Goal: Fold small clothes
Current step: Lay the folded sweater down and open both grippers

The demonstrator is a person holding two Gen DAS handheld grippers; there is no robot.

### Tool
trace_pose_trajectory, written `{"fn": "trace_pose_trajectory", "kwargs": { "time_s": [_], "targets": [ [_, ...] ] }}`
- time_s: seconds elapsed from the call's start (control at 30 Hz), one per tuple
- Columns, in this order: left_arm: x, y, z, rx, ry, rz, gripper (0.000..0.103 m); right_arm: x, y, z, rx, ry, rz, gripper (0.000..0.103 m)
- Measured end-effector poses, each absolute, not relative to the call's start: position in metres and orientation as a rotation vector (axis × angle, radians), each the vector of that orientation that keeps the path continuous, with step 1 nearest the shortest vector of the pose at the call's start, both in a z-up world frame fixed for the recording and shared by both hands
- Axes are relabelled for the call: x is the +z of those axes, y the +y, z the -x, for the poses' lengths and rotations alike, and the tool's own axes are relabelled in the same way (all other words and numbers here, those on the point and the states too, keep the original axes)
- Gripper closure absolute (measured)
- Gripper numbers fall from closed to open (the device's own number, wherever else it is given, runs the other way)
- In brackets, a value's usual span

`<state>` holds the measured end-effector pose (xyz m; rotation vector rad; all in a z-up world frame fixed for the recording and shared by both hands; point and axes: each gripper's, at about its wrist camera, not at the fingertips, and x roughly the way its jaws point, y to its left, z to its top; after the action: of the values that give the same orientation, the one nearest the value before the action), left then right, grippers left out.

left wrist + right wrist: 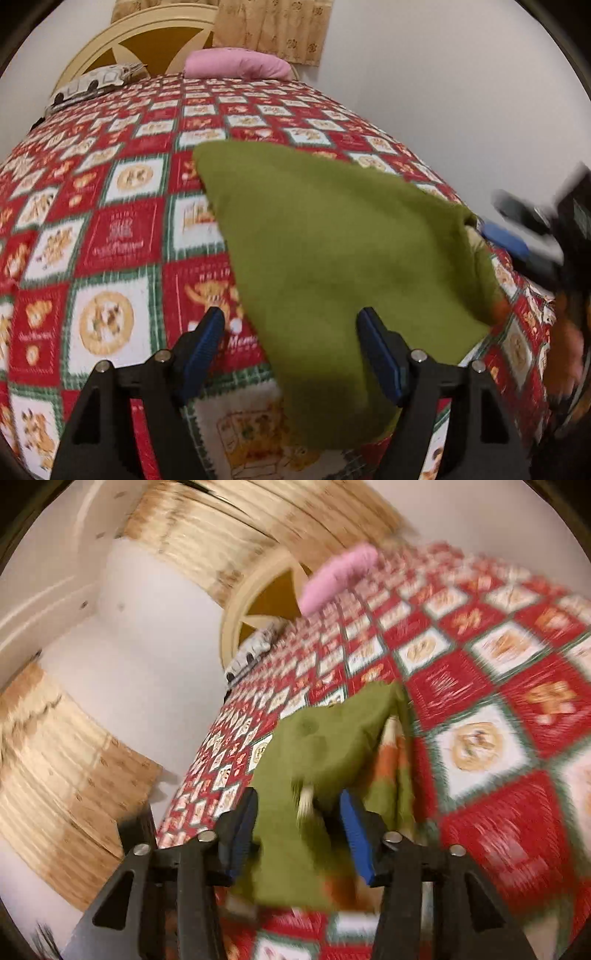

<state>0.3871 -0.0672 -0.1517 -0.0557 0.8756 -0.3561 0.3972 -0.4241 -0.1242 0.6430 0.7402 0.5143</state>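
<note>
Two grippers are over the bed, and the green garment (332,266) lies spread on the red, white and green checked quilt (110,236), sitting toward the quilt's right side in the left wrist view. In that view the left gripper (291,321) has its blue-padded fingers (207,339) set wide apart, nothing pinched between them; the near corner of the green cloth reaches down between the two fingers and passes under the right-hand one. The cloth looks folded into a rough wedge, its broad edge toward the headboard (122,40) and its narrow end close to the camera. A sliver of orange shows at its right edge.

Over in the right wrist view, everything is smeared with motion blur. The right gripper (299,812) also has its fingers (354,834) spread, and the green garment (325,746) lies between and beyond them, with a pale and orange striped part showing on its right side. Whether either pad is touching the cloth, I cannot tell through the blur. In the left wrist view the right gripper (532,225) shows as a dark streak at the far right edge, near the garment's right corner.

Up at the head of the bed, a pink pillow (236,62) rests against the cream headboard, with a grey and white patterned pillow (96,83) to its left. Tan curtains (273,26) hang on the white wall behind.
</note>
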Motion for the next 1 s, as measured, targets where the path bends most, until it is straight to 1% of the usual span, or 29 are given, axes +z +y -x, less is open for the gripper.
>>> {"fn": "trace_pose_trajectory", "kwargs": {
  "time_s": [0.07, 0.17, 0.2, 0.23, 0.27, 0.3, 0.4, 0.43, 0.5, 0.53, 0.6, 0.63, 0.73, 0.8, 0.83, 0.87, 0.93, 1.0],
  "targets": [
    [-0.158, -0.065, -0.386, -0.360, 0.886, 0.061, 0.026, -0.138, -0.418, -0.439, 0.511, 0.877, -0.677, 0.060],
    [-0.164, -0.061, -0.386, -0.370, 0.885, 0.094, 0.024, -0.156, -0.413, -0.473, 0.446, 0.983, -0.673, 0.060],
    [-0.166, -0.060, -0.385, -0.378, 0.888, 0.094, 0.022, -0.160, -0.412, -0.480, 0.440, 0.997, -0.671, 0.063],
    [-0.169, -0.062, -0.386, -0.385, 0.893, 0.088, 0.020, -0.161, -0.413, -0.485, 0.416, 0.997, -0.667, 0.086],
    [-0.171, -0.062, -0.385, -0.390, 0.893, 0.084, 0.019, -0.161, -0.413, -0.488, 0.397, 0.990, -0.647, 0.096],
    [-0.172, -0.062, -0.384, -0.397, 0.891, 0.081, 0.016, -0.157, -0.412, -0.491, 0.396, 0.969, -0.628, 0.096],
    [-0.173, -0.065, -0.381, -0.397, 0.881, 0.061, 0.014, -0.138, -0.412, -0.488, 0.382, 0.879, -0.549, 0.097],
    [-0.174, -0.068, -0.381, -0.396, 0.883, 0.048, 0.012, -0.138, -0.413, -0.488, 0.372, 0.874, -0.542, 0.097],
    [-0.174, -0.071, -0.379, -0.394, 0.884, 0.029, 0.010, -0.151, -0.416, -0.498, 0.368, 0.938, -0.564, 0.096],
    [-0.174, -0.071, -0.379, -0.396, 0.884, 0.025, 0.009, -0.158, -0.420, -0.502, 0.391, 0.957, -0.602, 0.094],
    [-0.174, -0.070, -0.378, -0.398, 0.881, 0.026, 0.009, -0.163, -0.430, -0.509, 0.385, 0.954, -0.665, 0.081],
    [-0.174, -0.069, -0.378, -0.400, 0.881, 0.030, 0.009, -0.163, -0.435, -0.510, 0.375, 0.943, -0.692, 0.072],
    [-0.175, -0.069, -0.378, -0.402, 0.880, 0.032, 0.009, -0.162, -0.447, -0.524, 0.355, 0.920, -0.741, 0.071],
    [-0.175, -0.070, -0.377, -0.403, 0.879, 0.033, 0.008, -0.163, -0.445, -0.533, 0.371, 0.937, -0.722, 0.071],
    [-0.175, -0.070, -0.377, -0.403, 0.879, 0.033, 0.008, -0.163, -0.440, -0.541, 0.360, 0.971, -0.671, 0.081],
    [-0.175, -0.070, -0.377, -0.404, 0.879, 0.033, 0.008, -0.161, -0.431, -0.549, 0.330, 0.983, -0.613, 0.097],
    [-0.175, -0.070, -0.378, -0.405, 0.879, 0.035, 0.008, -0.153, -0.423, -0.554, 0.308, 0.967, -0.519, 0.097],
    [-0.176, -0.071, -0.377, -0.407, 0.881, 0.033, 0.007, -0.137, -0.420, -0.553, 0.307, 0.900, -0.472, 0.098]
  ]
}}
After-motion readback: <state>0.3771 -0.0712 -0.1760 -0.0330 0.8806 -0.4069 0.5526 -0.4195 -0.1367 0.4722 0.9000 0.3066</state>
